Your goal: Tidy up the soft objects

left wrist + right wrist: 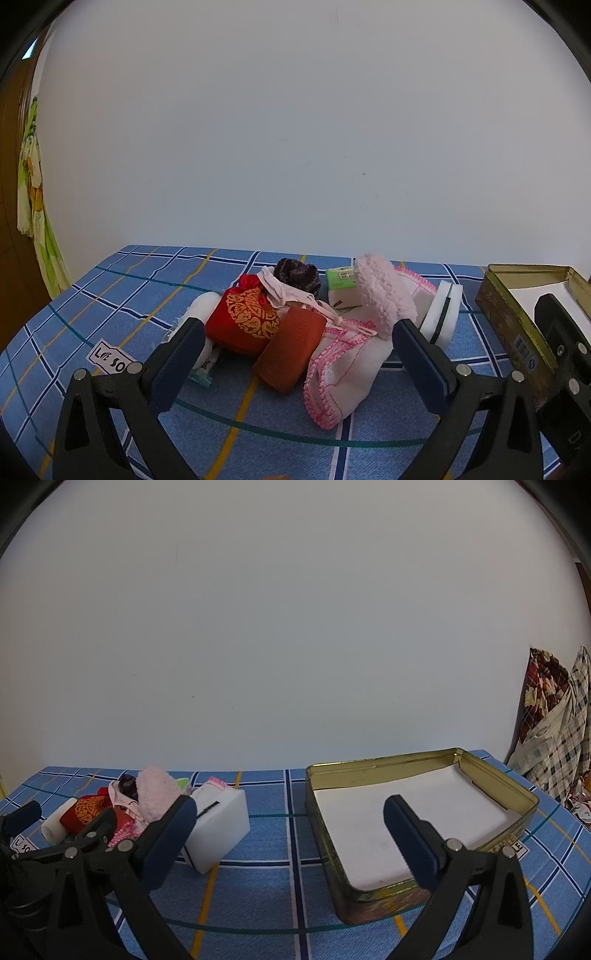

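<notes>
A heap of soft things lies on the blue checked cloth [110, 295]: a red pouch with gold print [242, 325], an orange-brown cloth block [291, 354], a white cloth with pink trim [343, 373], a fluffy pink piece [384, 291], a dark furry ball [297, 275] and a white sponge [443, 310]. My left gripper [295, 354] is open and empty just in front of the heap. My right gripper [290, 823] is open and empty, between the white sponge [221, 830] and the open gold tin [491, 786]. The heap [122, 801] shows at the left there.
The tin [517, 332] has a white lining and stands right of the heap. A green and white packet [341, 286] lies behind the heap. A paper label [109, 356] lies at the left. A white wall runs behind the table. Patterned fabric [554, 731] hangs at the far right.
</notes>
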Motion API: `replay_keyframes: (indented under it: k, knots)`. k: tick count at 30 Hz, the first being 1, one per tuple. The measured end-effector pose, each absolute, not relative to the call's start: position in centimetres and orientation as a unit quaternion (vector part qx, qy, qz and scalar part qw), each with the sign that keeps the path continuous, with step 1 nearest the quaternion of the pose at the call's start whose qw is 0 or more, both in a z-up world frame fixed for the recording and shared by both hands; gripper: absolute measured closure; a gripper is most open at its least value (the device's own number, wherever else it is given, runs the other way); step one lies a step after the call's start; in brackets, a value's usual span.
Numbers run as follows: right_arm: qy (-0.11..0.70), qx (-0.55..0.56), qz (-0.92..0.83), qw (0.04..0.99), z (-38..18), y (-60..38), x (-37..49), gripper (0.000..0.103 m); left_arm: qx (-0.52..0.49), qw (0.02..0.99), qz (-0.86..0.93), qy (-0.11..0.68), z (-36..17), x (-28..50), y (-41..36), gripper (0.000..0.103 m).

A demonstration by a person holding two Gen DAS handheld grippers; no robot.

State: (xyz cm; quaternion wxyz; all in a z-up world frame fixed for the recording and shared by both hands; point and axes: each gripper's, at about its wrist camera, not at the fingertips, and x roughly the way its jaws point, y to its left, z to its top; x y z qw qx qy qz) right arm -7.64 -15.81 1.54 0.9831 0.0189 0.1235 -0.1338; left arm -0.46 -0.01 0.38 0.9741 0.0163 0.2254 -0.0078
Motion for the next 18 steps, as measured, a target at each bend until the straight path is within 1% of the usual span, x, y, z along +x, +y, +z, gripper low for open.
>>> replay_keyframes:
  k: [18]
  knots:
    - [0.121,0.02,-0.135,0.983,1.42,-15.89,-7.84,0.0,0.015,0.974,-0.007,0.225,0.29,-0.58,-0.07,0.0]
